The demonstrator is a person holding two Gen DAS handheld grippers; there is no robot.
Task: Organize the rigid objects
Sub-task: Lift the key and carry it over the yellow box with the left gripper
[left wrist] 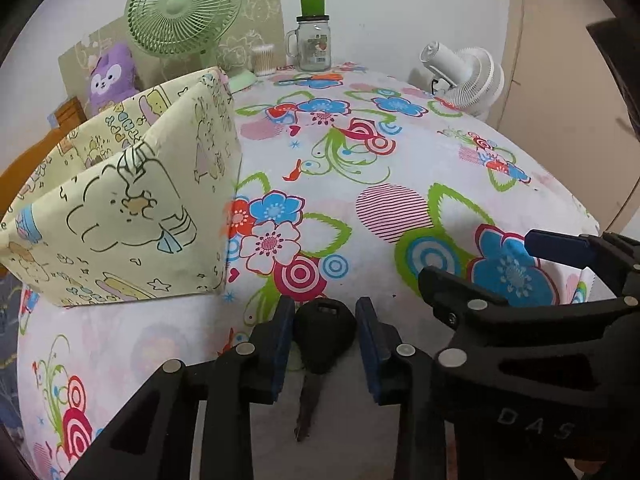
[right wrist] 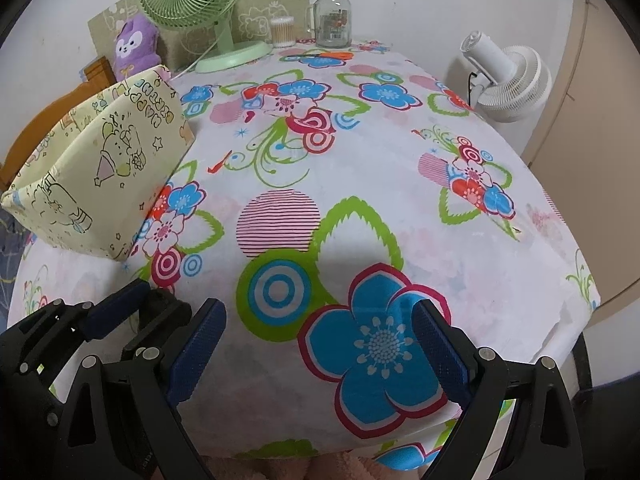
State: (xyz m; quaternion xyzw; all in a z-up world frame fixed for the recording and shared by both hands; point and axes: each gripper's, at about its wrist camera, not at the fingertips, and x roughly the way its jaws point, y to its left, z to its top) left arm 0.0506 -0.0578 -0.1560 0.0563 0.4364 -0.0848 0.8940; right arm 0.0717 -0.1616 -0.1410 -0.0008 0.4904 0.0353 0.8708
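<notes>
A black-headed key (left wrist: 322, 338) lies on the flowered tablecloth (left wrist: 400, 184), blade toward the camera. My left gripper (left wrist: 325, 322) is open, its blue pads straddling the key's head without clearly touching it. A yellow cartoon-print fabric box (left wrist: 132, 216) stands open just left of it; it also shows in the right wrist view (right wrist: 104, 172). My right gripper (right wrist: 318, 344) is open and empty over a blue flower near the table's front edge. The left gripper (right wrist: 156, 312) appears at lower left there, with the key's dark head between its pads.
At the back stand a green fan (left wrist: 184, 12), a glass mug jar with a green lid (left wrist: 314, 42), a tub of cotton swabs (left wrist: 263, 60) and a purple plush (left wrist: 110, 76). A white fan (right wrist: 508, 76) is clipped at the right edge.
</notes>
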